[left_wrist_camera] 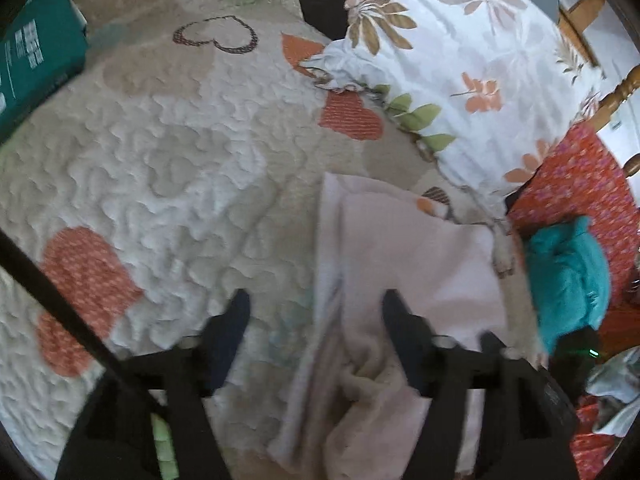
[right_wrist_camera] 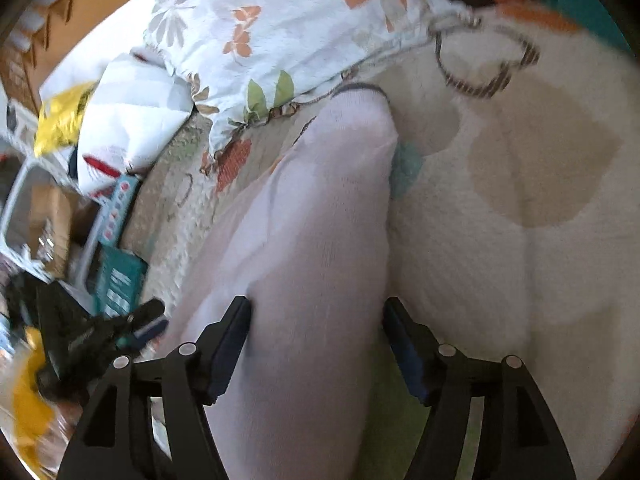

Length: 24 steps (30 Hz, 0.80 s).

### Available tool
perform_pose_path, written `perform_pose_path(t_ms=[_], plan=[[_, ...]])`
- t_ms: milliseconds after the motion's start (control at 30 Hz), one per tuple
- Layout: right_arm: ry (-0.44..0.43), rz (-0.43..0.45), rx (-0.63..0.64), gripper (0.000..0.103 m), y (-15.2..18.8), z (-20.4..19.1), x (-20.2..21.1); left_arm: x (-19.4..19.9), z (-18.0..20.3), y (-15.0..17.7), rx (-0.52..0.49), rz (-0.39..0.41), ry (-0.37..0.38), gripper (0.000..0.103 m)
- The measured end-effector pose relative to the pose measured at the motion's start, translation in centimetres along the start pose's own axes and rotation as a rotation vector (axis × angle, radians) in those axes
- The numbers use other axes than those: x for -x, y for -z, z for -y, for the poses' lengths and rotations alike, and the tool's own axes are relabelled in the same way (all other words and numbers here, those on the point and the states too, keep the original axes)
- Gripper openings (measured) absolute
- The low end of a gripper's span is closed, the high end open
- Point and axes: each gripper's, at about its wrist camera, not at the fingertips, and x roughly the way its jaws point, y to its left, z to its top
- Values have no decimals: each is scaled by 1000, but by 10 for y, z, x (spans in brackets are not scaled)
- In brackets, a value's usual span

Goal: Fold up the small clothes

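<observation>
A pale pink small garment point(left_wrist_camera: 416, 264) lies on the quilted heart-patterned bedspread point(left_wrist_camera: 168, 152), partly folded with a bunched part near the bottom. My left gripper point(left_wrist_camera: 316, 304) is open above it, its right finger over the cloth and its left finger over the quilt. In the right wrist view the same pink garment point(right_wrist_camera: 320, 240) runs between the wide-open fingers of my right gripper point(right_wrist_camera: 316, 312). The other gripper point(right_wrist_camera: 132, 328) shows at the left there.
A floral pillow point(left_wrist_camera: 472, 64) lies at the back right. A teal cloth point(left_wrist_camera: 568, 276) sits on a red patterned fabric point(left_wrist_camera: 580, 184). A teal box point(left_wrist_camera: 36, 56) stands at the left. Boxes and clutter point(right_wrist_camera: 48, 200) lie beside the bed.
</observation>
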Motion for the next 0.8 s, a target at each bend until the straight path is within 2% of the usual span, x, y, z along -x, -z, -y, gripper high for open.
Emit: perform_pose_path(t_ms=[67, 100, 133, 167, 200, 267, 367, 433, 467, 500, 567, 600, 667, 800], plan=[[-35, 19, -39, 73, -5, 4, -12, -12, 5, 3, -22, -56, 30, 71], [-29, 29, -48, 64, -6, 2, -14, -20, 10, 5, -41, -97, 36, 71], [-24, 22, -58, 56, -9, 0, -17, -29, 14, 10, -62, -139, 27, 61], [-42, -1, -69, 44, -11, -1, -20, -35, 17, 14, -71, -165, 22, 48], [-45, -12, -73, 37, -14, -2, -19, -38, 21, 18, -58, -175, 51, 38], [-46, -9, -41, 32, -17, -11, -6, -33, 35, 23, -67, -148, 39, 33], [-69, 39, 23, 31, -17, -27, 32, -21, 66, 33, -107, -128, 114, 25], [-5, 84, 107, 32, -16, -39, 58, -17, 82, 41, -142, -133, 135, 11], [32, 86, 138, 33, -15, -41, 63, -18, 88, 44, -161, -133, 113, 11], [77, 74, 165, 40, -14, -42, 64, -23, 90, 47, -179, -135, 54, 11], [203, 19, 192, 44, -12, -36, 55, -35, 82, 48, -172, -149, -38, 11], [268, -5, 205, 46, -10, -33, 50, -40, 73, 47, -149, -168, -42, 15], [320, 8, 236, 48, -6, -32, 53, -39, 60, 46, -85, -178, -16, 25], [363, 146, 286, 48, -2, -46, 84, -31, 49, 41, -17, -189, 36, 33]])
